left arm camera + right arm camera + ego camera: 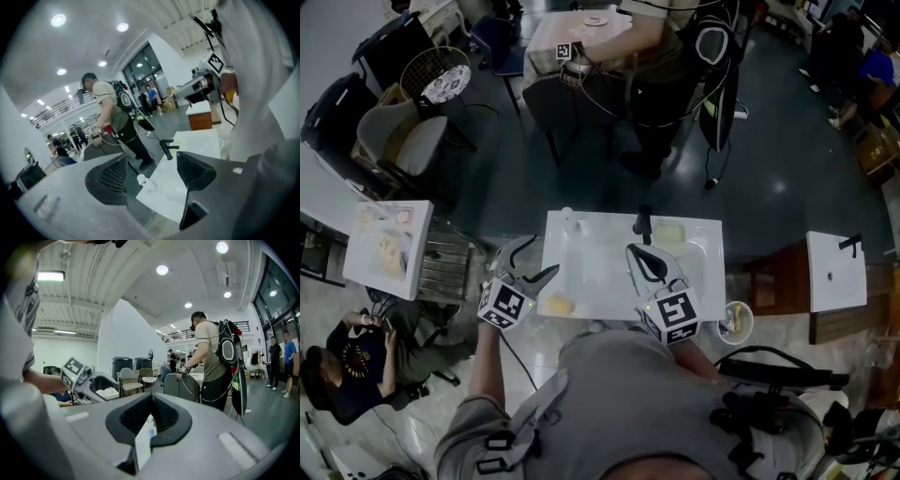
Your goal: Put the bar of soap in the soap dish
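Grey left tongs (541,257) gape wide, empty, just beside pale yellow bar of soap (560,305) at front edge of white tabletop (592,255). Grey right tongs (636,254) closed over tabletop. Pale rectangular soap dish (670,234) farther back, right of black faucet (643,223).

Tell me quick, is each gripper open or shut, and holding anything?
Left gripper: open, nothing between its jaws.
Right gripper: shut, holding nothing.

Glossy white basin (600,267); matt black tap (643,223); smooth pale-yellow soap bar (559,305).
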{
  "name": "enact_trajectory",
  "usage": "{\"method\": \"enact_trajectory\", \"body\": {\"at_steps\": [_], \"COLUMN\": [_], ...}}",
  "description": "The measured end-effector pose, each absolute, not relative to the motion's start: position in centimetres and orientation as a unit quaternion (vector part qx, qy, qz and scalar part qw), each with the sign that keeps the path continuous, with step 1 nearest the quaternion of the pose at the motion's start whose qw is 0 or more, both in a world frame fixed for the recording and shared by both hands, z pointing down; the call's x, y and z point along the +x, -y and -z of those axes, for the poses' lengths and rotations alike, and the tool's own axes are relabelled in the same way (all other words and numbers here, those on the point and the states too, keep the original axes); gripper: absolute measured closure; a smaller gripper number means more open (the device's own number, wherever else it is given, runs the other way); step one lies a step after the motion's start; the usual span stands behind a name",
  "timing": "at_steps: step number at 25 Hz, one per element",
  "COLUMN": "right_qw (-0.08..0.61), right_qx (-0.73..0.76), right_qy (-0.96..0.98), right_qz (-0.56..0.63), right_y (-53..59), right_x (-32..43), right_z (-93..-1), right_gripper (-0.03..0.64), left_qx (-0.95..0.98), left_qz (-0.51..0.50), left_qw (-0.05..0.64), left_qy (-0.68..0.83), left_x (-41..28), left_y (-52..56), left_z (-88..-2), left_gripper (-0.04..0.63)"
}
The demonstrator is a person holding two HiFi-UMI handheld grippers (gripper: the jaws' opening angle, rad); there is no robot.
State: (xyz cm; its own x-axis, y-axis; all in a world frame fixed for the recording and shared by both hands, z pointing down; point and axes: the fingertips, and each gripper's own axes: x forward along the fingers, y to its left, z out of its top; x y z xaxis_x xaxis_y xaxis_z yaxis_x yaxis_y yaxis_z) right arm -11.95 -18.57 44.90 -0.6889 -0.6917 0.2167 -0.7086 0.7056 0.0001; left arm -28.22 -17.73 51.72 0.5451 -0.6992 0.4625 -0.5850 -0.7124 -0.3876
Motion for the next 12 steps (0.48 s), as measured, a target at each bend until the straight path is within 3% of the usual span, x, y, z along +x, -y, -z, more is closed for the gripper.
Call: {"method": "enact_trajectory", "body": {"at_steps": [5, 12], "right_qw": [0.098, 0.099], "right_qx": [0.381, 0.392], "right_qy": [0.918, 0.914], "right_qz": [-0.041, -0.045], "right_y": [18.4, 18.1], "right_x": [-11.7, -11.0], "right_z": [-44.9, -45.0], "right_gripper": [0.615, 0.615], "left_qx": [-0.868, -0.835], "left_qz": [0.43, 0.54], "left_qw": [0.098, 0.04], "left_qy": [-0.228, -0.099], "left_x": [-27.3, -28.9], "left_y": [16.5, 13.1], "left_z": [-60.1, -71.9], "left_gripper": [0.264, 0.265]}}
